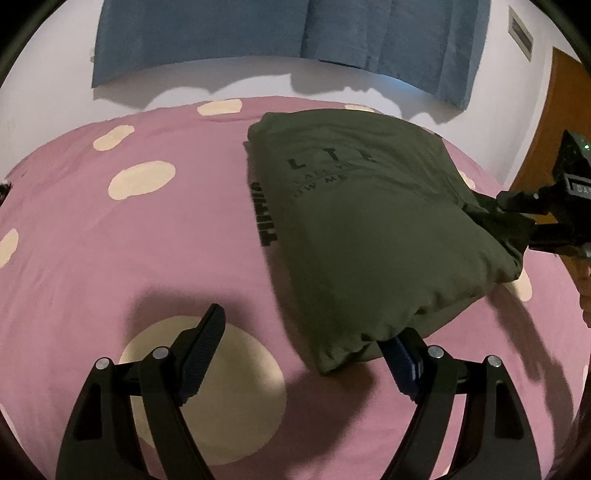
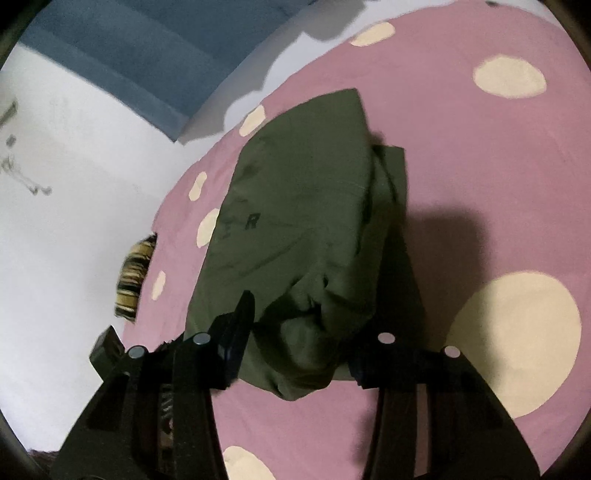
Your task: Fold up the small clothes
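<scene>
An olive-green T-shirt (image 1: 369,229) with dark lettering lies folded on a pink bedsheet (image 1: 110,258) with cream dots. In the left wrist view my left gripper (image 1: 304,343) stands open wide at the shirt's near corner. Its right finger (image 1: 404,360) is tucked under that corner, while its left finger (image 1: 205,336) is over bare sheet. My right gripper (image 1: 532,225) comes in from the right edge and is shut on a bunched fold of the shirt. In the right wrist view that gripper (image 2: 299,343) has the T-shirt (image 2: 295,221) gathered between its fingers and lifted off the sheet; its right finger is hidden behind cloth.
A blue curtain (image 1: 288,33) hangs on the white wall beyond the bed. A brown door (image 1: 554,122) stands at the far right. A striped dark-and-yellow object (image 2: 133,280) sits at the bed's edge by the wall. A hand (image 1: 585,291) shows behind the right gripper.
</scene>
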The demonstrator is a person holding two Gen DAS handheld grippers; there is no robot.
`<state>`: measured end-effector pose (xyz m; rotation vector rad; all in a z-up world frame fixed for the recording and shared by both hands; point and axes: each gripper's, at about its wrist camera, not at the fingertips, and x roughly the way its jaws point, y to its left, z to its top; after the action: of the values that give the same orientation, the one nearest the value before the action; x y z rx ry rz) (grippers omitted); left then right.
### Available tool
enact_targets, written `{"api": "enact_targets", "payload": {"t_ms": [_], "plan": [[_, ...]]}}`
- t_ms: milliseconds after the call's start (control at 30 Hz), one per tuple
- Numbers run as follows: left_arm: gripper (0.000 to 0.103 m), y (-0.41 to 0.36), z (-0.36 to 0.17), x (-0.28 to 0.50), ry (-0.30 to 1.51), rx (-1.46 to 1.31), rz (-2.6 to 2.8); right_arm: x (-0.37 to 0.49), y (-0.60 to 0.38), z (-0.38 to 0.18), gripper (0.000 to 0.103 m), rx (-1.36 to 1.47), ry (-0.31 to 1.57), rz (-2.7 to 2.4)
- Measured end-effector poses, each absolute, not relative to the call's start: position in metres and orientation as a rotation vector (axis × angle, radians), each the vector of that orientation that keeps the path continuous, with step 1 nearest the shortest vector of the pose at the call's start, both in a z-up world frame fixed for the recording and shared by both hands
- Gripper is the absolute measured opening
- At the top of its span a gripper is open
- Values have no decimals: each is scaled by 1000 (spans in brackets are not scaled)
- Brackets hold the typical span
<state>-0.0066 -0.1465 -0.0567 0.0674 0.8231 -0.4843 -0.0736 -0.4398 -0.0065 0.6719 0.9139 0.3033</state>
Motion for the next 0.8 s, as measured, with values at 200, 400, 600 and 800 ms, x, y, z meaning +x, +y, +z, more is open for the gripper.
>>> {"api": "enact_targets", "payload": {"t_ms": [200,400,600,800], "plan": [[81,-144,-58,-5,840,49,-481,-79,-436,2,71,612,912,277],[81,-143,-59,-3,848,40,-484,-88,-437,-6,73,622,922,269],[81,-144,-59,-2,853,35,-484,-78,-430,-13,59,585,949,247],[81,-142,-61,1,868,13,-491,-80,-438,-12,21,578,919,218]]}}
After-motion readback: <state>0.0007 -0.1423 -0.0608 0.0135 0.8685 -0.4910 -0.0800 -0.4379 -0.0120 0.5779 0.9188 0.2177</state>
